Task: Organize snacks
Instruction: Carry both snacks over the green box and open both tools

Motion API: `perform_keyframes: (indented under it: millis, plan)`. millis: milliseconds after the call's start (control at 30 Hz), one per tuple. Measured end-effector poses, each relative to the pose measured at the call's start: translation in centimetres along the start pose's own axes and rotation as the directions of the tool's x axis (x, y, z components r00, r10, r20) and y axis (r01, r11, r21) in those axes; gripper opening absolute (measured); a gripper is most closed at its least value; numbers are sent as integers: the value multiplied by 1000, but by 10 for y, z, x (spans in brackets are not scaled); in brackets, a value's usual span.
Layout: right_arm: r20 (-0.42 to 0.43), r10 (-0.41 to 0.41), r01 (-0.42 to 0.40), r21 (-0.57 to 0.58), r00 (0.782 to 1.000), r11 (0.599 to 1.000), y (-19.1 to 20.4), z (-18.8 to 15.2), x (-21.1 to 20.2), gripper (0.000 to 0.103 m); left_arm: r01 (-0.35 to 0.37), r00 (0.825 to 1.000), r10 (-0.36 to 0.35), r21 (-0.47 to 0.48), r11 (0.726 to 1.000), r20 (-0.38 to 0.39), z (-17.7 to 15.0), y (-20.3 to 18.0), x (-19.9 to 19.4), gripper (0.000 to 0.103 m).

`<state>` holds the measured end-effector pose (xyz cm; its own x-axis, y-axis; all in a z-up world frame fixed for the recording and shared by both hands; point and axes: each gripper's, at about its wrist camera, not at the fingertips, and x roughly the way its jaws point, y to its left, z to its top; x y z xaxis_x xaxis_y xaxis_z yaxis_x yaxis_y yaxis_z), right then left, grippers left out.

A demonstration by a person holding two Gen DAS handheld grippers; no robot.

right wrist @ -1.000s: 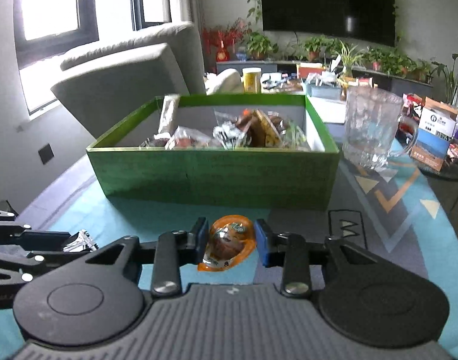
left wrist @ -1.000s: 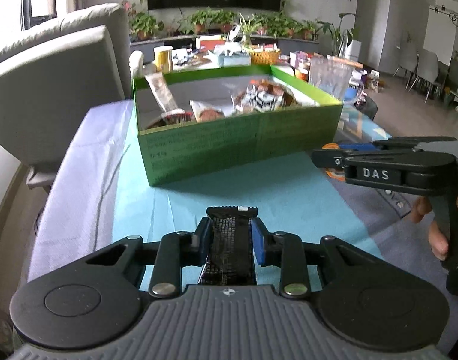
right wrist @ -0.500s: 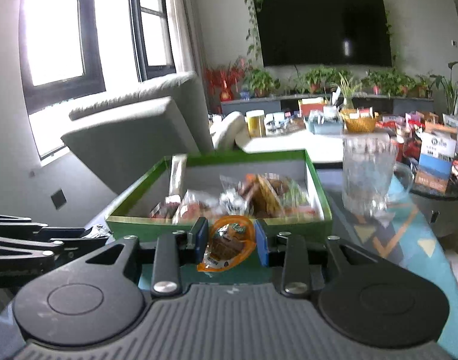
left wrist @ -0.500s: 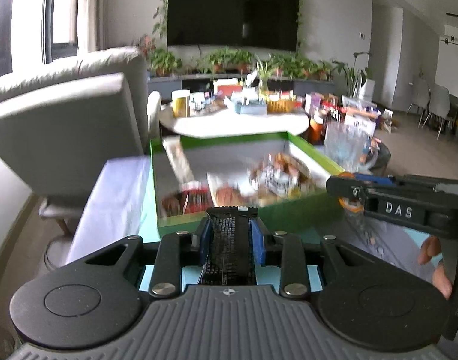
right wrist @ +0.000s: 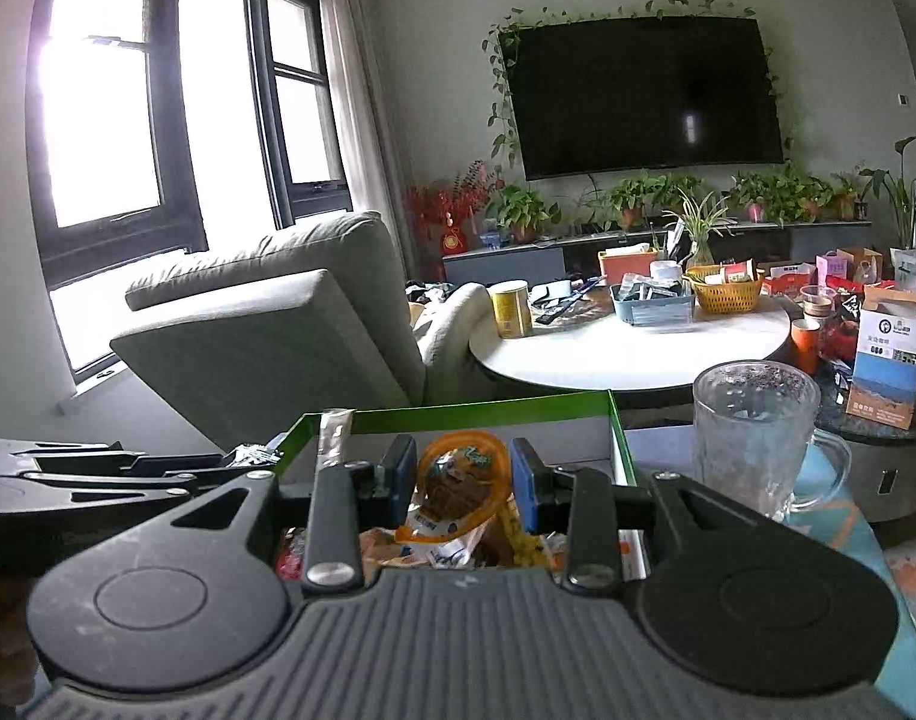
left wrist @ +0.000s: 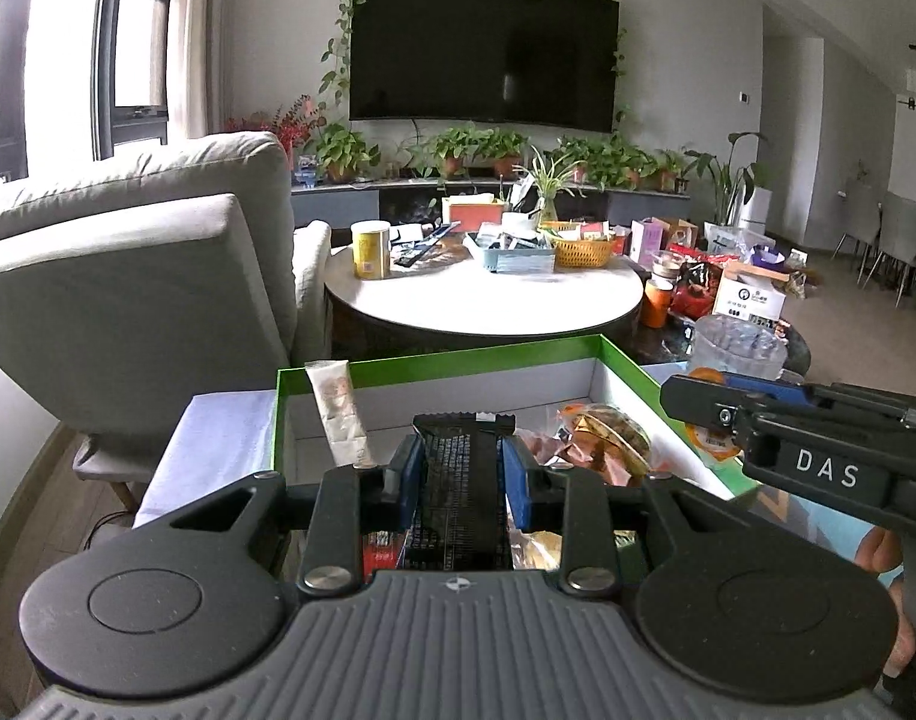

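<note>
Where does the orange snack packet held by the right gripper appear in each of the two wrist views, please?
Left wrist view: only part of the orange snack packet shows at the right edge, behind the right gripper's black fingers, beside the green box.
Right wrist view: bottom centre, clamped upright between the blue pads, in front of the box.
Shared landmark: the wall television.

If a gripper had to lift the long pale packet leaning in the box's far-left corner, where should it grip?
Grip the long pale packet near its free top end, coming from above: it leans upright against the green box wall, above the rim, with its lower end behind the gripper.
</note>
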<state>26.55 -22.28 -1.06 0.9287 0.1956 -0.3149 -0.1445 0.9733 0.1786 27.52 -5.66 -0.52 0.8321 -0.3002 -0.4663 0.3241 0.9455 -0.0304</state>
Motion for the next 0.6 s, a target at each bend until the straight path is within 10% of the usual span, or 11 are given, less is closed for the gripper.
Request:
perform_keyframes:
  millis: [600]
  plan:
    - [-82, 12, -6, 75, 997, 997, -19, -16, 31, 43, -16, 994, 11, -42, 999, -106, -16, 5, 46, 33]
